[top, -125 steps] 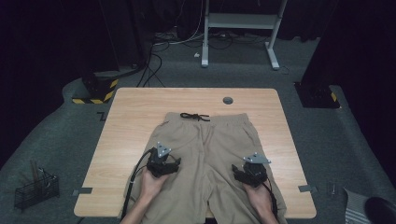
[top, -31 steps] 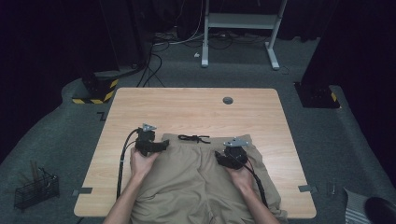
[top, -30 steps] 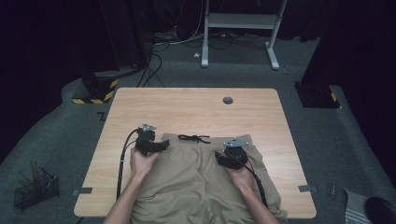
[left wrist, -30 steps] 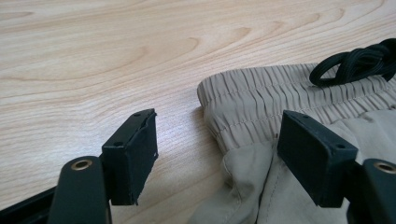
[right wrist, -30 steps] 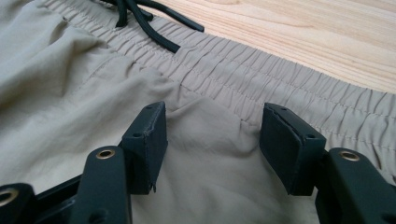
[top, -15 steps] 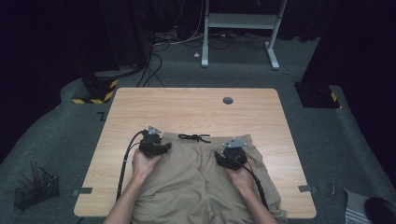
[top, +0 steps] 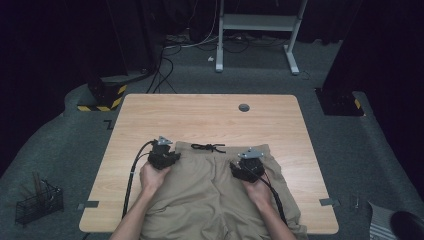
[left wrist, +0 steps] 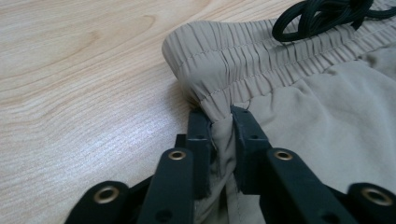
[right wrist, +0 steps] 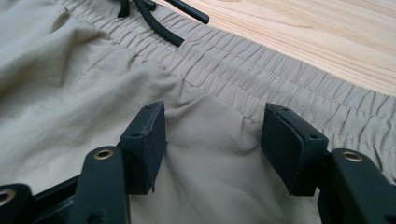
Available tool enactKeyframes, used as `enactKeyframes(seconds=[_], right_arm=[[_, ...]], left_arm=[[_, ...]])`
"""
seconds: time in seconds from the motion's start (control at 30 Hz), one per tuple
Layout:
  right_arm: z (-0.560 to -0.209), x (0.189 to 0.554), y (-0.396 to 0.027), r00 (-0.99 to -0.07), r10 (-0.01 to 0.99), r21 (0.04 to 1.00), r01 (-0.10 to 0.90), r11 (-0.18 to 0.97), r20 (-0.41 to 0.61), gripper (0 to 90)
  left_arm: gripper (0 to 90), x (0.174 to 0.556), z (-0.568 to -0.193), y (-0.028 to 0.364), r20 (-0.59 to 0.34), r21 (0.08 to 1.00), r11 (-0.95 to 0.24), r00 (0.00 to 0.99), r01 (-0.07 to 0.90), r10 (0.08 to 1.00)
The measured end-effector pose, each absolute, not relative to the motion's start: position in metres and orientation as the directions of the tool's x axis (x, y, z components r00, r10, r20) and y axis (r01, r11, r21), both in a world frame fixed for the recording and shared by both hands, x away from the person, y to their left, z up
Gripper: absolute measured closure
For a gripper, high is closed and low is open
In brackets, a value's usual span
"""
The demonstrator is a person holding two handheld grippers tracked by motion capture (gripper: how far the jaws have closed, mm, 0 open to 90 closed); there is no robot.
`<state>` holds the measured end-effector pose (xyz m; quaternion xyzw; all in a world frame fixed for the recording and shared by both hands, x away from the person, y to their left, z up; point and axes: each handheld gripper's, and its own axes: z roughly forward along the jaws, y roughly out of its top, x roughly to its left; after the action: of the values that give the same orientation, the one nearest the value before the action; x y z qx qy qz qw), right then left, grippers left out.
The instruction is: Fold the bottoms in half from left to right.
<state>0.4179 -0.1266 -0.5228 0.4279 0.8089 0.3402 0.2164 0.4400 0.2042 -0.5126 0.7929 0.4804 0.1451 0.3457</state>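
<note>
While left gripper fingers pinch the shorts waistband corner, right gripper fingers stay spread; bare table lies beyond.

So that's one wooden table with one pair of tan shorts on it, one black drawstring at the waistband, two handheld grippers, left and right, plus one wire basket on the floor.
</note>
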Motion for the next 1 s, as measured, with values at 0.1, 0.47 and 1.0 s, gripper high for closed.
enactKeyframes(seconds=[0.1,0.47,1.0], right_arm=[[-0.523,0.418,-0.127,-0.539,0.84,0.736,0.545,0.402,-0.06,39.9],[-0.523,0.418,-0.126,-0.541,0.839,0.736,0.543,0.405,-0.063,39.9],[-0.523,0.426,-0.119,-0.542,0.839,0.732,0.551,0.401,-0.051,39.3]], left_arm=[[81.7,0.438,-0.51,0.205,-0.113,0.687,-0.3,0.506,0.661,0.855],[83.5,0.431,-0.48,0.21,-0.181,0.75,-0.239,0.539,0.617,0.822],[84.4,0.427,-0.439,0.188,-0.284,0.816,-0.188,0.661,0.547,0.694]])
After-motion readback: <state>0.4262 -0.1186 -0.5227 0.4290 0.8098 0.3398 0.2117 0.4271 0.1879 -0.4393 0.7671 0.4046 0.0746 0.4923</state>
